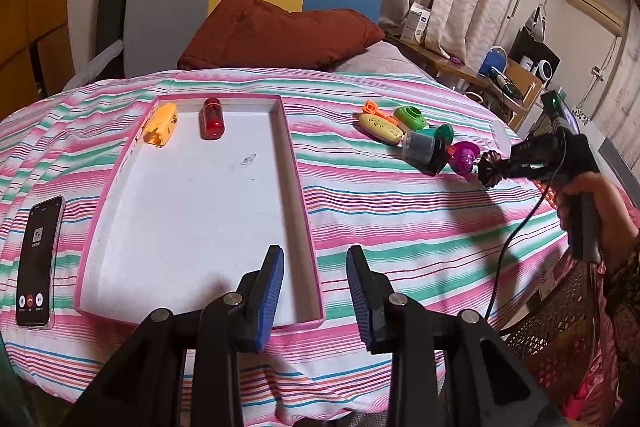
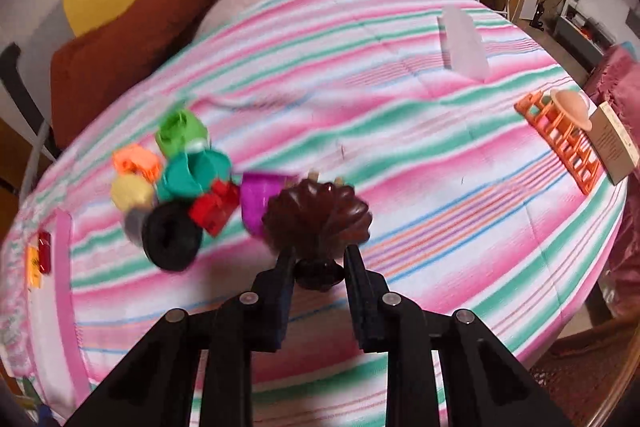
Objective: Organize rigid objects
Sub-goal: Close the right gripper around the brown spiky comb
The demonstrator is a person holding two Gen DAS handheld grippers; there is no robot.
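Observation:
A pink-rimmed white tray (image 1: pixel 304 211) lies on the striped cloth and holds a yellow toy (image 1: pixel 161 125) and a red capsule (image 1: pixel 212 118) at its far end. My left gripper (image 1: pixel 315 259) is open and empty above the tray's near right corner. My right gripper (image 2: pixel 319 255) is shut on a dark brown fluted cup (image 2: pixel 318 217), held just right of a cluster of small toys: green (image 2: pixel 180 133), orange (image 2: pixel 136 159), teal (image 2: pixel 192 173), red (image 2: pixel 214 207), purple (image 2: pixel 256 199), black (image 2: pixel 172 241). In the left wrist view the cup (image 1: pixel 489 169) shows at the right, beside the cluster (image 1: pixel 408 135).
A phone (image 1: pixel 38 263) lies left of the tray. An orange rack (image 2: pixel 564 143), a peach lid (image 2: pixel 570 103) and a small box (image 2: pixel 614 147) sit at the table's right edge. A white folded card (image 2: pixel 462 43) stands farther back. A brown cushion (image 1: pixel 276 31) lies behind the table.

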